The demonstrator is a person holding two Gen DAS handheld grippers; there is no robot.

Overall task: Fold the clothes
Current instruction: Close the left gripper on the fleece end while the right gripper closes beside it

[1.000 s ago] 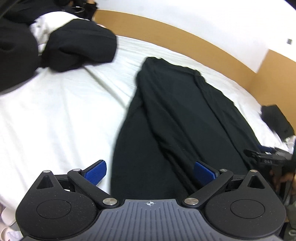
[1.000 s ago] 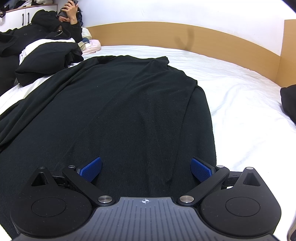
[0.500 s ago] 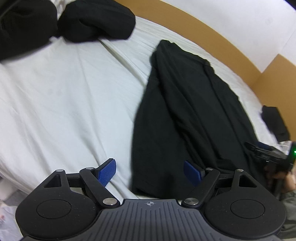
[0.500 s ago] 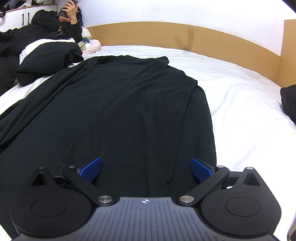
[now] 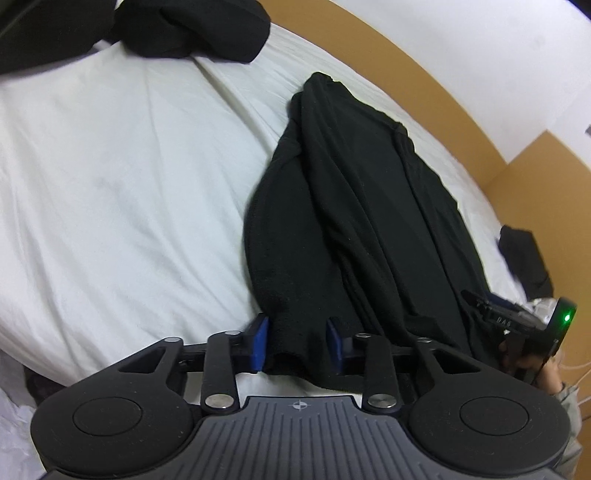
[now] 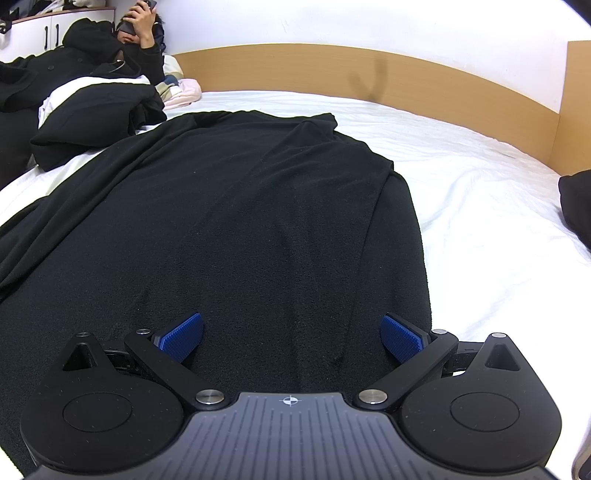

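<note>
A long black garment point(image 5: 354, 221) lies stretched out on the white bed point(image 5: 110, 192), folded lengthwise. My left gripper point(image 5: 297, 345) has its blue pads closed in on the garment's near left corner, with cloth bunched between them. In the right wrist view the same garment point(image 6: 258, 229) fills the middle. My right gripper point(image 6: 291, 334) is open, its blue pads wide apart, just above the garment's near edge. The right gripper also shows in the left wrist view point(image 5: 517, 325) at the garment's right side.
A heap of black clothes point(image 5: 192, 26) lies at the far left of the bed. A person point(image 6: 110, 55) in black lies at the far left. A wooden headboard point(image 6: 369, 70) runs along the far side. Another black item point(image 6: 576, 206) sits at the right edge.
My left gripper has dropped to the garment's near corner and its jaws have closed from wide open onto the cloth. The right gripper has not moved.
</note>
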